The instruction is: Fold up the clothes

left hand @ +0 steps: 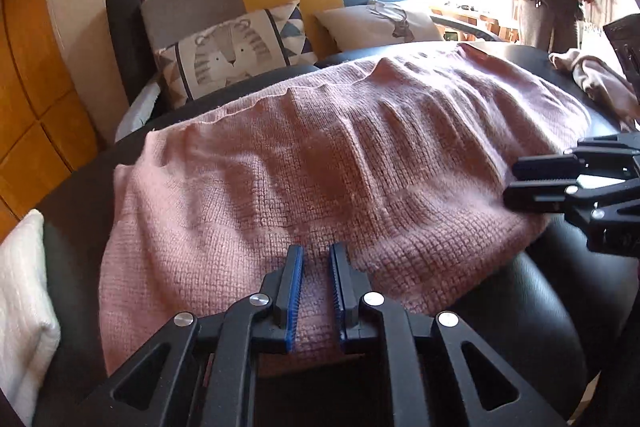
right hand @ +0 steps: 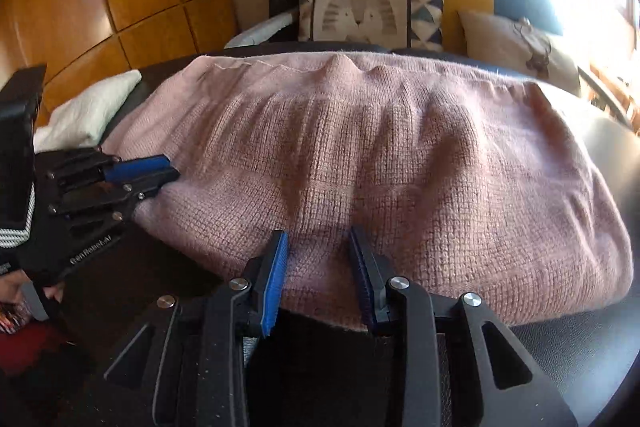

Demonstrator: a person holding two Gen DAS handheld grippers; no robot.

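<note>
1. A pink knit sweater [left hand: 340, 155] lies folded and spread flat on a dark tabletop [left hand: 532, 307], straight ahead of both claws.
2. The left gripper [left hand: 316, 255] hangs over the sweater's near edge, its blue pads slightly apart with knit showing in the narrow gap; nothing is pinched.
3. The right gripper [right hand: 318, 239] is spread a little wider over the same near hem, also gripping nothing.
4. From the right wrist view, the left gripper sits at the sweater's left end, tips touching the knit.
5. A white folded cloth [right hand: 88, 107] lies beyond the left gripper.
6. Behind the sweater stand a tiger-print cushion [right hand: 372, 15] and a beige cushion [right hand: 520, 47].
</note>
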